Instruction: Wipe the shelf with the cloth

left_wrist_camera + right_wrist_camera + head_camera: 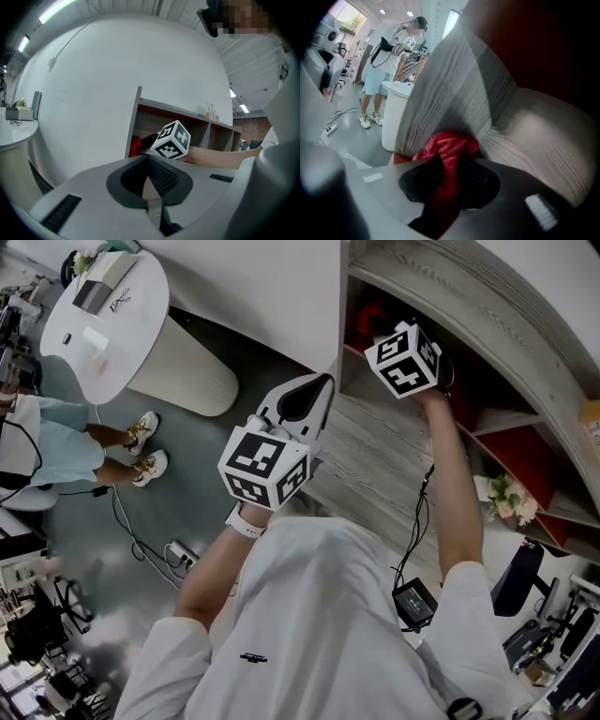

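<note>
The cloth [449,145] is soft, nubbly red terry. The shelf [375,460] is matt grey wood, streaky-grained. The left tongs [150,159] and right tongs [451,171] are smooth matt grey plastic with black ribbed pads [164,178].

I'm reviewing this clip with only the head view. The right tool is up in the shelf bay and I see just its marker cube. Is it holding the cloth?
Observer: Yes. The right gripper view shows the right tool shut on a red cloth, bunched beyond the tips.
Reviewer: Is it on the wood?
Observer: The cloth sits right against a grey wood-grain shelf panel; actual contact I can't confirm.
Reviewer: And the left tool?
Observer: The left gripper view shows the left tool with jaws together, nothing between them.
</note>
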